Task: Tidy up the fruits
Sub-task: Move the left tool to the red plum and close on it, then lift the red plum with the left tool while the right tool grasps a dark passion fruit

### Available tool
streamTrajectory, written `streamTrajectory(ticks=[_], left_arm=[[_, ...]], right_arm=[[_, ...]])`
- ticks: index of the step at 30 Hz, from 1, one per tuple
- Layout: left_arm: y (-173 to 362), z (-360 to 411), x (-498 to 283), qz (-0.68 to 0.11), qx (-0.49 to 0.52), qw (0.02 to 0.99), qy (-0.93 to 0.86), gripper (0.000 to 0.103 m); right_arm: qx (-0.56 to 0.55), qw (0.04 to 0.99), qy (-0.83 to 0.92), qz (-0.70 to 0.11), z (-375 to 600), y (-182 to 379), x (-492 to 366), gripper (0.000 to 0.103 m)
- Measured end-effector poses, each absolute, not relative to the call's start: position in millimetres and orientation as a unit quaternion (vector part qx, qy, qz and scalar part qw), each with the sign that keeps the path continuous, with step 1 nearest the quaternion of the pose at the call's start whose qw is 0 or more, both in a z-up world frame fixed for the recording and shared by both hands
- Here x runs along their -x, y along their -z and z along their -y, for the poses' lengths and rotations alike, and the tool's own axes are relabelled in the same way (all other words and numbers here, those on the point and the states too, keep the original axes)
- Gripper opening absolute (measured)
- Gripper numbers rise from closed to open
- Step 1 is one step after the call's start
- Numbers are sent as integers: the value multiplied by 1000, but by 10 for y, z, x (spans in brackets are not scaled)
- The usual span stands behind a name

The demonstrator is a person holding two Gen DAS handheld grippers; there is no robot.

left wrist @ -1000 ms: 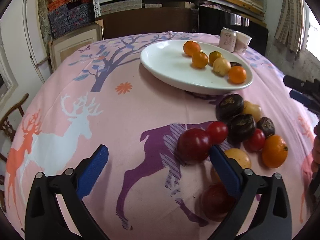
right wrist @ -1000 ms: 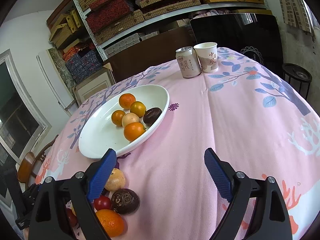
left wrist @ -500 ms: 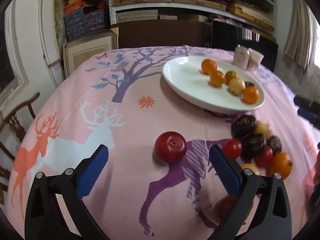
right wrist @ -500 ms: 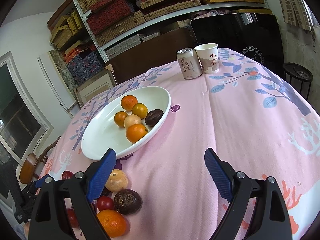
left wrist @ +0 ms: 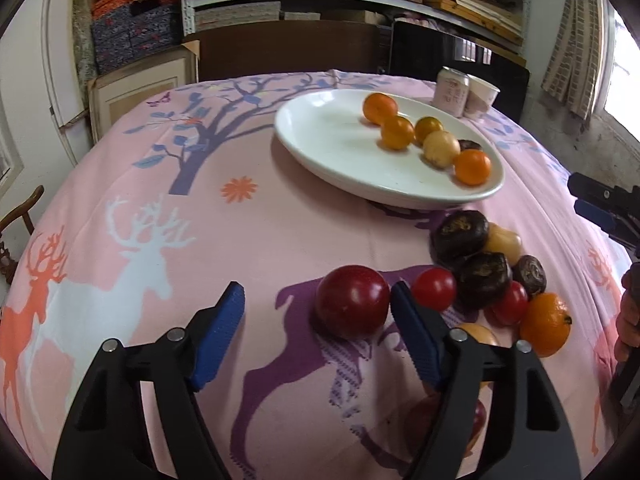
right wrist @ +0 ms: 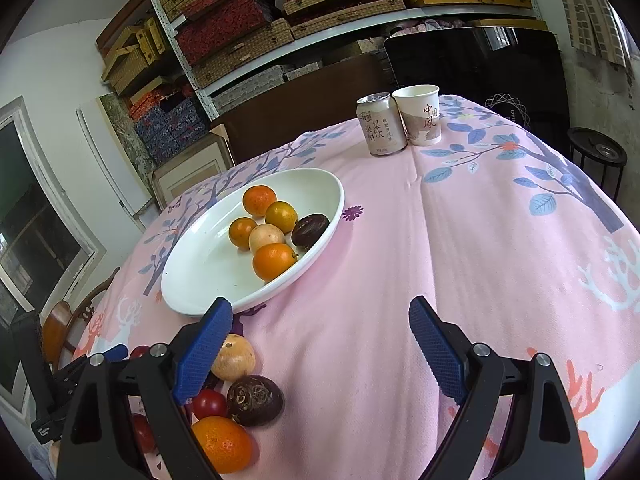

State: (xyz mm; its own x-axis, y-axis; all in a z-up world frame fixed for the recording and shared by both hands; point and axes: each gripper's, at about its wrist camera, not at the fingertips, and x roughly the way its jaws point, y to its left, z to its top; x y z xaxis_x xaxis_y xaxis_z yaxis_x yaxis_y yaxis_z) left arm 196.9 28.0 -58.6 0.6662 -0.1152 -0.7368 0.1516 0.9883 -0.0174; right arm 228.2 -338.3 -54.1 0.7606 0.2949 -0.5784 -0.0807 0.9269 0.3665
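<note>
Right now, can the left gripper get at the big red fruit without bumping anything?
Probably yes. The left gripper is open, the big red fruit lies just ahead by its right finger, but the small red tomato crowds that side.

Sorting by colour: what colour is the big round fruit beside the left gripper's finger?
Deep red, glossy. The big round fruit shows best in the left wrist view.
</note>
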Motion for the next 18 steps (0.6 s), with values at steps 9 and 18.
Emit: streamTrajectory(ticks=[9, 18], left_arm=[[652, -133, -1992, -420, -18, 898, 131, 40], [643, -223, -2015, -421, -5, 900, 109, 38]], right_arm=[[-156, 924, -104, -332, 3366, 549, -2298, 91], [-116, 914, -146, -360, 3163, 602, -2315, 91]])
